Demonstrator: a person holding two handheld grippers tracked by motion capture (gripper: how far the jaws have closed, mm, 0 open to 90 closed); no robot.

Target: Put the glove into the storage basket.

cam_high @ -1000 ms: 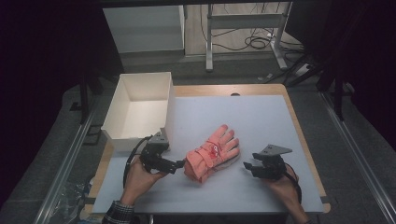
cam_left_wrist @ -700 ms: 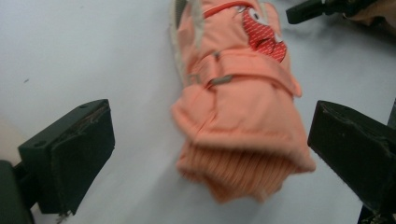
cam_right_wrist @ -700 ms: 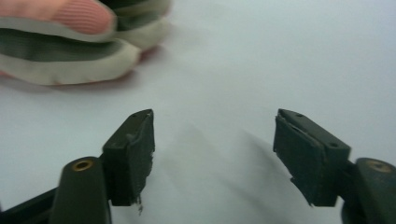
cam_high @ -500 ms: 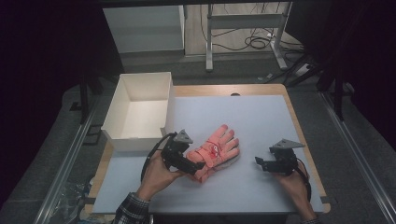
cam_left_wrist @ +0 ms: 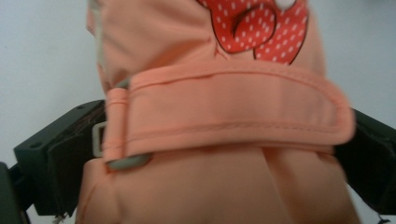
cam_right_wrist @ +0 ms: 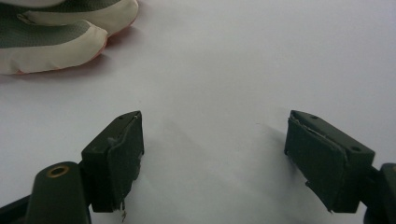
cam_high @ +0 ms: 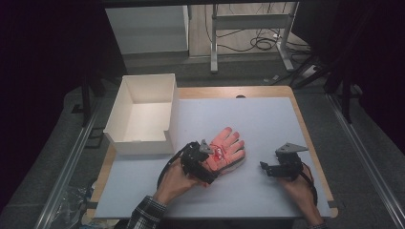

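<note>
White table (cam_high: 267, 119) | left tool (cam_high: 206, 168) spread wide around glove (cam_high: 228, 149) cuff, pads clear | right tool (cam_high: 265, 168) opening, empty, well apart from glove

Glove (cam_high: 227, 150) mid-table (cam_high: 267, 119), box (cam_high: 143, 114) behind-left (at the edge), left gripper (cam_high: 210, 175) at its cuff, right gripper (cam_high: 264, 168) right

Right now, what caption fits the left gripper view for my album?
The left gripper's wide-open jaws straddle the wrist strap of a peach glove on the white table.
</note>
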